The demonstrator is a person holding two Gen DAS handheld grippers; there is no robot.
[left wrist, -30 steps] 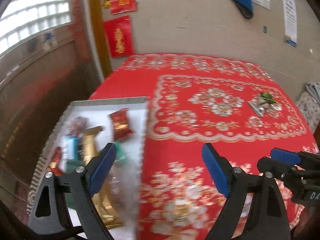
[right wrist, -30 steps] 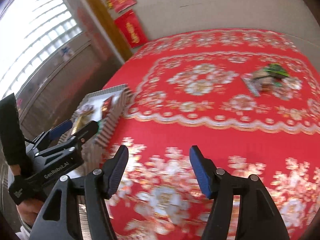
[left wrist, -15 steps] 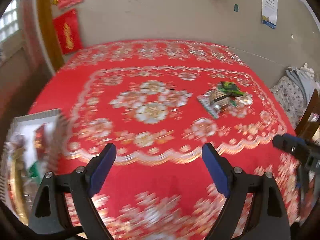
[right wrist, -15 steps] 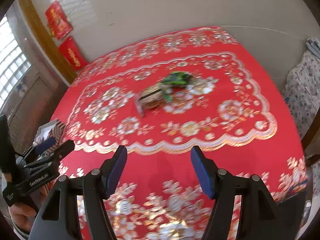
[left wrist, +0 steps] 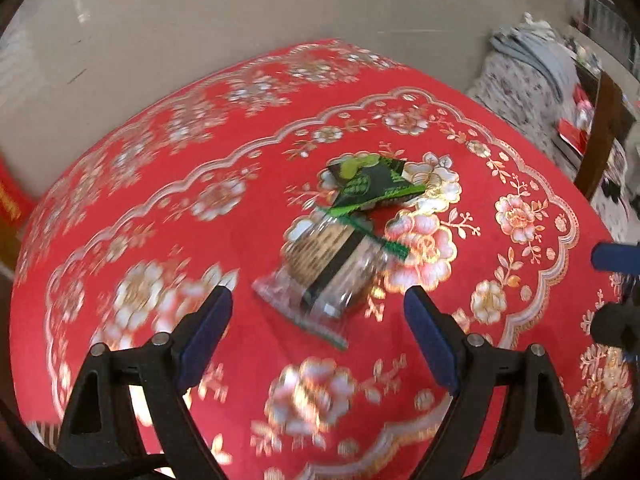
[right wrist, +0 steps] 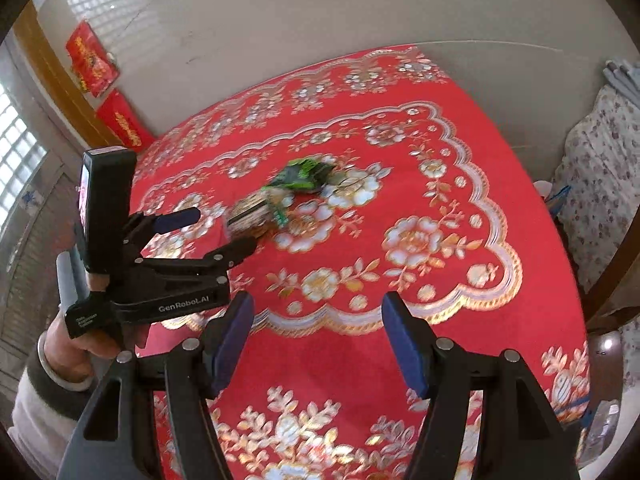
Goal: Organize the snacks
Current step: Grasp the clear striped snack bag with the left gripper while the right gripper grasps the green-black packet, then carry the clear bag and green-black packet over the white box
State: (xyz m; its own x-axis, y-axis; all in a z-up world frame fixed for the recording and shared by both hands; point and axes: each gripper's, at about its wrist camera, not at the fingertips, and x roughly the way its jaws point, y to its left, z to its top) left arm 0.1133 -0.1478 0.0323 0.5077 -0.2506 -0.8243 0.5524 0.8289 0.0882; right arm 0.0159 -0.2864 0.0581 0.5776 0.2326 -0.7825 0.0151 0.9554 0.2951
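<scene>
Two snack packs lie together on the red flowered tablecloth. A clear wrapped pack with a brown and black label lies nearest; a dark green packet lies partly over its far end. My left gripper is open and empty, its jaws either side of the near end of the clear pack, a little short of it. In the right wrist view the clear pack and the green packet lie mid-table, with the left gripper just beside them. My right gripper is open and empty, well back from them.
A wall runs behind the table, with red paper decorations at its left. A chair with floral cloth stands at the right table edge. A corner of the grey corrugated box shows at the lower left.
Both grippers swung right, away from the snack box and toward the two packs. The left gripper has closed in on the clear pack. Both stayed open.
</scene>
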